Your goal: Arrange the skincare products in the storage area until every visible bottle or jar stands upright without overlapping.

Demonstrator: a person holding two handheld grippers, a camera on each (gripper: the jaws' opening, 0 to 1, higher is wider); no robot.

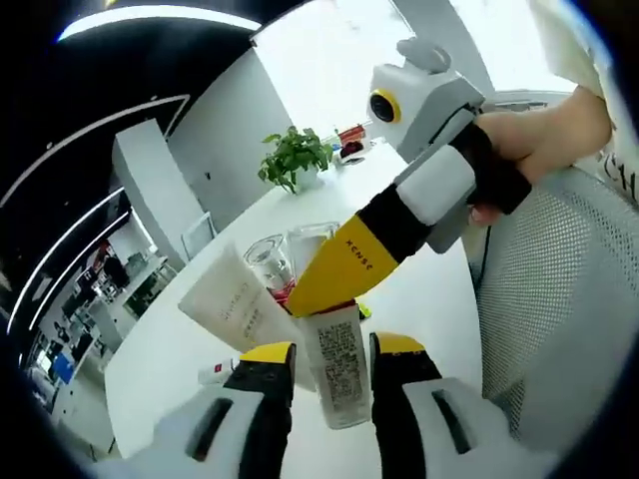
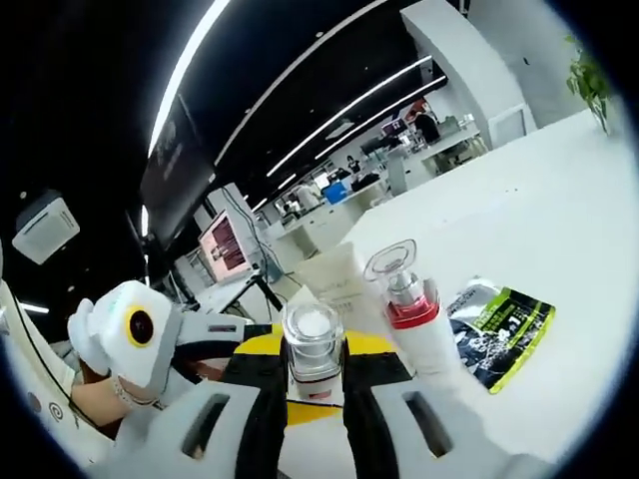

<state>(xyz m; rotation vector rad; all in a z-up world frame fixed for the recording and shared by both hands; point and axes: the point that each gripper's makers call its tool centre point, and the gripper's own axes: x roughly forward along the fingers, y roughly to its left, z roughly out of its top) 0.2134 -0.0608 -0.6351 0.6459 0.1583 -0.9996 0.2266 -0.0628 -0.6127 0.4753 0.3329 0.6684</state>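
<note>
Between my left gripper (image 1: pixel 331 367) jaws at six o'clock sits a soft, light tube (image 1: pixel 339 371), squeezed mid-body; my right gripper (image 2: pixel 314 384) clamps a hard, slippery bottle (image 2: pixel 313 351) below its cap

My left gripper (image 1: pixel 332 371) has black fingers (image 1: pixel 268 399) with yellow tips; my right gripper (image 1: pixel 344 267) is yellow, black and white; white sleeve (image 1: pixel 574 40).
</note>
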